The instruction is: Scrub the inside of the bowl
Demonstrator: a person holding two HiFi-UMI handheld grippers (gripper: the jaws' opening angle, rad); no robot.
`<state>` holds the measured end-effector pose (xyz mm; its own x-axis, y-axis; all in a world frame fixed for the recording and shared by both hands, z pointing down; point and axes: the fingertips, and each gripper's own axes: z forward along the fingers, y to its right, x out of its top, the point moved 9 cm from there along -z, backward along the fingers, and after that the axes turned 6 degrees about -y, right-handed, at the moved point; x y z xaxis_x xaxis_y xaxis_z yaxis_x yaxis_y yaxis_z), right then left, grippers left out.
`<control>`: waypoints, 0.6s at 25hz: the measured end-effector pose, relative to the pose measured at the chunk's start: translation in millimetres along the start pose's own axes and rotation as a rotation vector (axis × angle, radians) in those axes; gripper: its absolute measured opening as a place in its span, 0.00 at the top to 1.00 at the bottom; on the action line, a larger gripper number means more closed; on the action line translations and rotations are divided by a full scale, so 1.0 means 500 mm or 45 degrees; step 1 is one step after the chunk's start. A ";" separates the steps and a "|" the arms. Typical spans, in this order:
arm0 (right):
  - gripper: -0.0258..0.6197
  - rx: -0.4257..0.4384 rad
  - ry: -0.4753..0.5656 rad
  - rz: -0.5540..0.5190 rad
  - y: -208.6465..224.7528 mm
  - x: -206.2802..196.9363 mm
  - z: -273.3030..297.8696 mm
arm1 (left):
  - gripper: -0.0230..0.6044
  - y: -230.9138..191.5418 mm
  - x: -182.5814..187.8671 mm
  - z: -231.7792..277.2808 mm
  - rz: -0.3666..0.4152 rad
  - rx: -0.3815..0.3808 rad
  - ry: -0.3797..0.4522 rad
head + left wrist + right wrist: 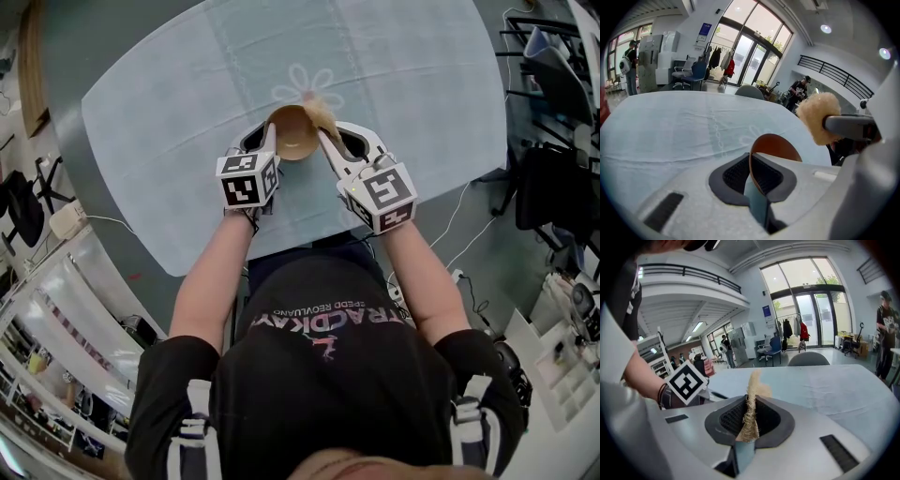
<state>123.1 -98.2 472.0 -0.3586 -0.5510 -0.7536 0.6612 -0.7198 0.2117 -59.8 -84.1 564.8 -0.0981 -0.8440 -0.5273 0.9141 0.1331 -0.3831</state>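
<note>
- A bright hall with tall glass doors; a pale cloth covers the counter (159,141).
- The bowl (292,133) is held tilted above the middle of the counter, a little toward its near edge.
- The left gripper (752,174) has its fingers clamped on the bowl's rim (wall pinched between the pads).
- The right gripper (747,422) has its fingers closed on a tan fibrous scrubber (751,401), which is just beside the bowl's rim; I cannot tell whether they touch.
- Judged step: bringing the scrubber to the bowl. Next the scrubber needs pressing inside the bowl and sweeping round, with the left grip steady.
</note>
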 end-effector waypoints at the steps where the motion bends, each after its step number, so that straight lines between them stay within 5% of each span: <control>1: 0.91 -0.011 -0.042 -0.064 -0.008 0.000 0.004 | 0.92 0.001 0.003 -0.008 0.012 0.003 0.011; 7: 0.91 -0.109 -0.274 -0.667 -0.071 0.008 0.030 | 0.92 0.025 0.022 -0.060 0.136 0.026 0.080; 15: 0.91 -0.229 -0.435 -1.172 -0.148 0.017 0.059 | 0.92 0.046 0.035 -0.139 0.334 0.056 0.129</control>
<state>51.7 -62.0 468.3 -0.9332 0.0774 -0.3510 0.1099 -0.8683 -0.4837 -67.9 -59.9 494.2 0.1071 -0.7274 -0.6778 0.9293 0.3156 -0.1918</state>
